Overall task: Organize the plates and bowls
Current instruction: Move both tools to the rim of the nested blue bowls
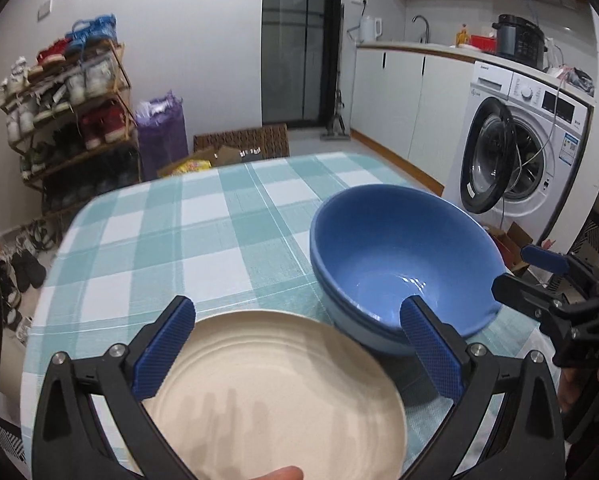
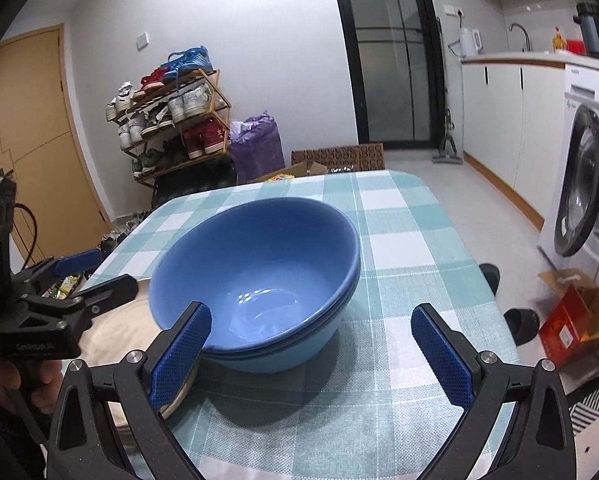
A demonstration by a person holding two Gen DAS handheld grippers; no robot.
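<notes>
A cream plate (image 1: 267, 392) lies at the near left of the checked tablecloth (image 1: 203, 232). My left gripper (image 1: 297, 312) hovers open over it, one blue pad on each side of its far rim. To its right, a blue bowl (image 1: 395, 256) sits nested in a paler blue bowl (image 1: 375, 340). In the right wrist view the nested bowls (image 2: 259, 248) stand just ahead of my right gripper (image 2: 311, 312). It is open, and its left pad is close to the near rim. The plate (image 2: 115, 332) shows at the left, under the left gripper (image 2: 113, 270).
A washing machine (image 1: 511, 160) with its door open stands right of the table. An open cardboard box (image 2: 575, 312) and dark slippers (image 2: 519, 320) lie on the floor there. A shoe rack (image 1: 67, 112) stands at the far left. The far half of the cloth (image 2: 411, 248) is bare.
</notes>
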